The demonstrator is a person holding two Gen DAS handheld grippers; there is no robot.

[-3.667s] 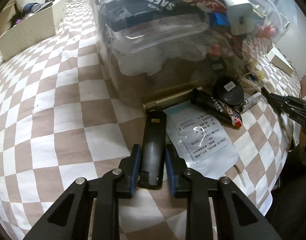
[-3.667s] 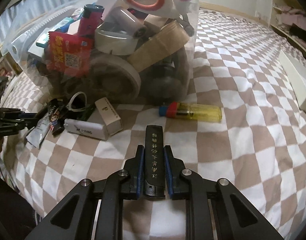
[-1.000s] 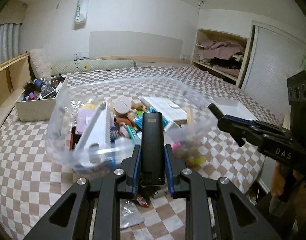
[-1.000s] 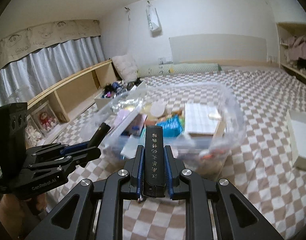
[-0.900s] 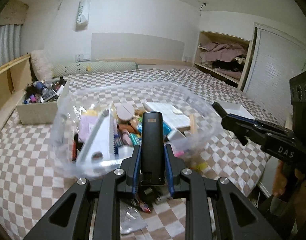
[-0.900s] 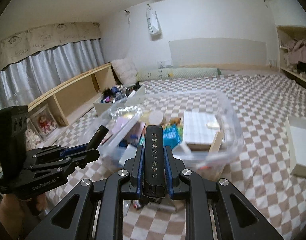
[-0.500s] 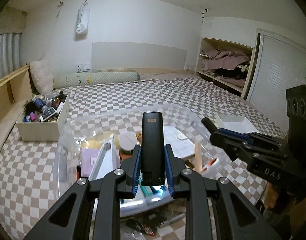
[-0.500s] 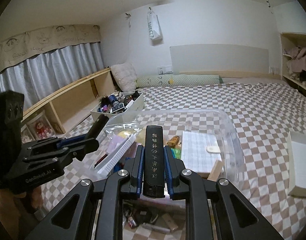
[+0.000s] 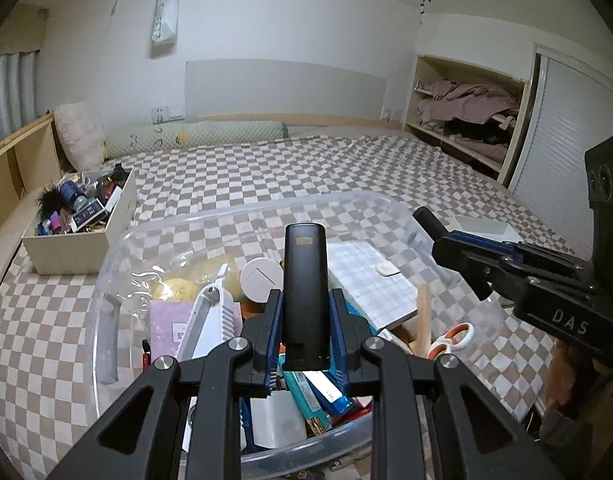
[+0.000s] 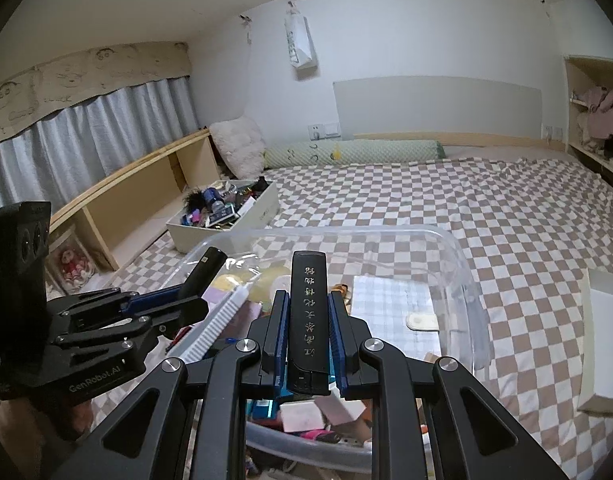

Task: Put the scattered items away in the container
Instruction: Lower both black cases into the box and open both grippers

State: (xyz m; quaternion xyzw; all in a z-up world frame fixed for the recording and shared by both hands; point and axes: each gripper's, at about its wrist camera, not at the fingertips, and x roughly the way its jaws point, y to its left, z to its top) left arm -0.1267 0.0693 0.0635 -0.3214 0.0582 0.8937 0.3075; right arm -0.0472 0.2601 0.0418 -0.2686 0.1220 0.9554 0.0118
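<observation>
A clear plastic tub (image 9: 114, 264) (image 10: 462, 264) full of small items sits on the checkered bed. My left gripper (image 9: 305, 312) is shut on a plain black bar (image 9: 305, 288) and hangs over the tub's near side. My right gripper (image 10: 308, 316) is shut on a black bar with gold characters (image 10: 308, 304), also above the tub. Each gripper shows in the other's view: the right gripper (image 9: 458, 240) on the right side, the left gripper (image 10: 178, 296) on the left side. Inside the tub lie a white checked pad (image 9: 366, 276), orange scissors (image 9: 454, 340) and a white comb-like strip (image 10: 222, 320).
A cream box of clutter (image 9: 78, 220) (image 10: 226, 212) stands on the bed behind the tub, to the left. A flat white box (image 10: 602, 340) lies on the bed to the right. Small items (image 10: 274, 468) lie on the bed before the tub. Wooden shelves line both sides.
Both grippers, each still holding its black bar, have risen and moved forward over the tub. The tub now sits lower and closer under them, and its contents show from above.
</observation>
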